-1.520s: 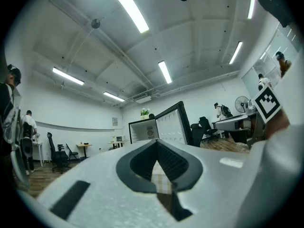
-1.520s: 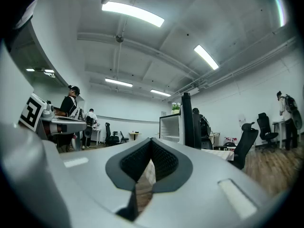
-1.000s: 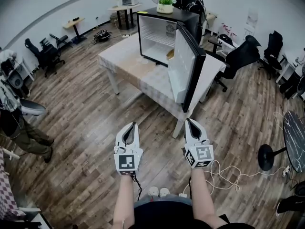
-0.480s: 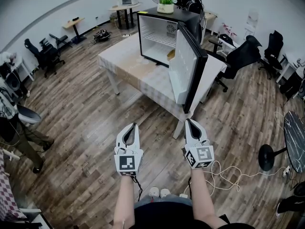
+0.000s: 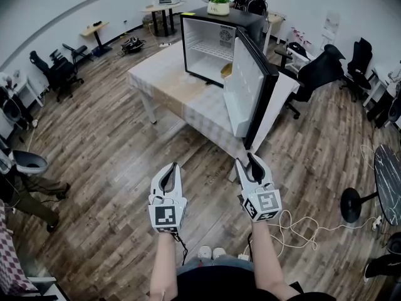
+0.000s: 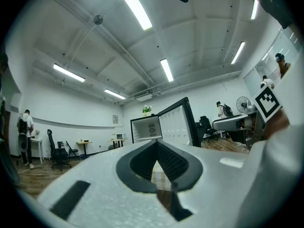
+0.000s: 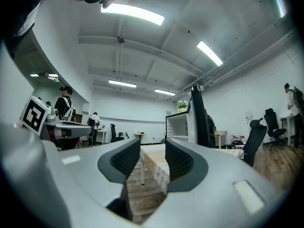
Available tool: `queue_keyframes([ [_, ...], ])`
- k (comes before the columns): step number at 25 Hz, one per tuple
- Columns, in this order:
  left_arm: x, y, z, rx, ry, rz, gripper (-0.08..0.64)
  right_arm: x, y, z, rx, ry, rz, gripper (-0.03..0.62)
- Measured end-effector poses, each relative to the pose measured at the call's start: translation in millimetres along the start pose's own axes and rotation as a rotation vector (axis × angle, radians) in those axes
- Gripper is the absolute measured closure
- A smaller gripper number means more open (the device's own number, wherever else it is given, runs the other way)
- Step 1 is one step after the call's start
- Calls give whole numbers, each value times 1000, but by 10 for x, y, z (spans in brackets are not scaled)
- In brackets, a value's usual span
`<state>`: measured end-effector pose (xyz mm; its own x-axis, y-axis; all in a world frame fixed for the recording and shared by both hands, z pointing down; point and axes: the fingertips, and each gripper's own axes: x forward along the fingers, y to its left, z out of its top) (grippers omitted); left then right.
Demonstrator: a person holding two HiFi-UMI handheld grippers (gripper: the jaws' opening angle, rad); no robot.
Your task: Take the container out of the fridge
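A small black fridge stands on a table ahead, its door swung wide open. Inside, low at the right, a yellowish container shows, partly hidden by the door. Both grippers hang over the wooden floor, well short of the table. My left gripper is shut, its tips meeting with nothing held. My right gripper has just been opening; its jaws stand apart with nothing between them. Both gripper views show the fridge far ahead.
A potted plant sits on the fridge. Black office chairs stand right of the table. A person is at the left edge. Cables lie on the floor at my right, near a round black stand.
The right gripper's jaws have parted from shut. Both grippers have edged forward toward the table. The person at the left has shifted further toward the frame's edge.
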<state>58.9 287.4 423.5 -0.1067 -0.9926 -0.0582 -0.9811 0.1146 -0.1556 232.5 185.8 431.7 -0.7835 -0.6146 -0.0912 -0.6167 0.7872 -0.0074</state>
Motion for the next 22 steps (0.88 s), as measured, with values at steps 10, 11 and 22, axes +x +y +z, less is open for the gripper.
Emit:
queue_keyframes([
  [10, 133, 271, -89, -15, -1, -15, 555, 326, 144, -17, -34, 15, 7, 339],
  [11, 141, 304, -102, -16, 0, -13, 555, 357, 158, -14, -37, 14, 6, 333],
  [22, 352, 661, -87, 3, -24, 12, 555, 856, 236, 43, -53, -20, 31, 321],
])
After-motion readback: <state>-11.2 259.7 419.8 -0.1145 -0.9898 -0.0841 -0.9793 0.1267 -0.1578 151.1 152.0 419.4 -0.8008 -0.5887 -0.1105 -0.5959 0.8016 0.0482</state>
